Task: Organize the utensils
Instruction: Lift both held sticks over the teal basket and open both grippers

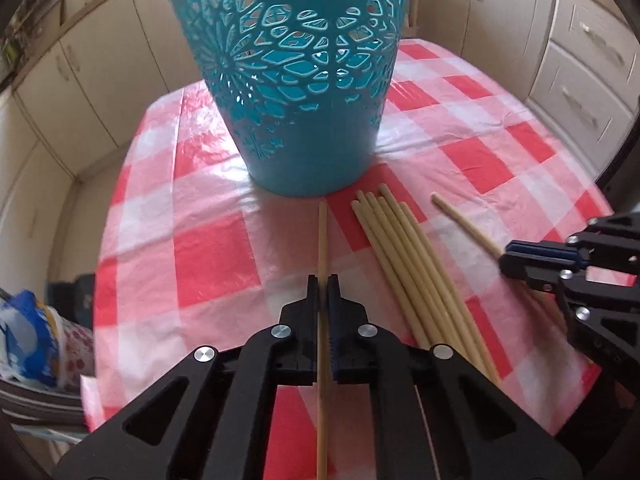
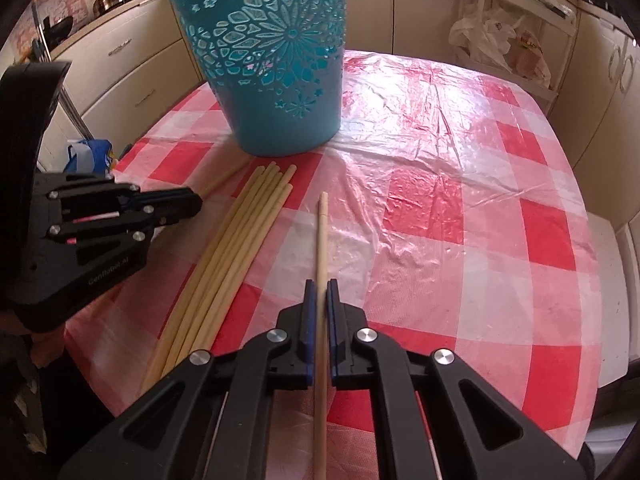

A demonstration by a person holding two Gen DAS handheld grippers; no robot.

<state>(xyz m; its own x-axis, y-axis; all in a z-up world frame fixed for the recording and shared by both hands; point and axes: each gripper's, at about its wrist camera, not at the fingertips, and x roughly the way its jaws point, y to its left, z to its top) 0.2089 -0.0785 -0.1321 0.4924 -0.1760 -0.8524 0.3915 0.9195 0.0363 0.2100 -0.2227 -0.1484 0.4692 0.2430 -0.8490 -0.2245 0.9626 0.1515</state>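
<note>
Standing on the checked tablecloth (image 2: pixel 440 200), the teal basket (image 2: pixel 280 80) hides its inside.

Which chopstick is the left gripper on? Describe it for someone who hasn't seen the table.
Start at the teal basket. Below its base lies a bundle of chopsticks; the single chopstick left of it, apart, is clamped in the left gripper.

A table (image 2: pixel 460 184) covered by a glossy, wrinkled red, pink and white checked plastic cloth carries everything. A teal perforated basket (image 2: pixel 280 80) stands upright near the far edge of the tabletop. Just in front of its base, toward the near edge, a bundle of pale wooden sticks (image 2: pixel 236 248) lies flat on the cloth, side by side and touching, their tips close to the basket.
</note>
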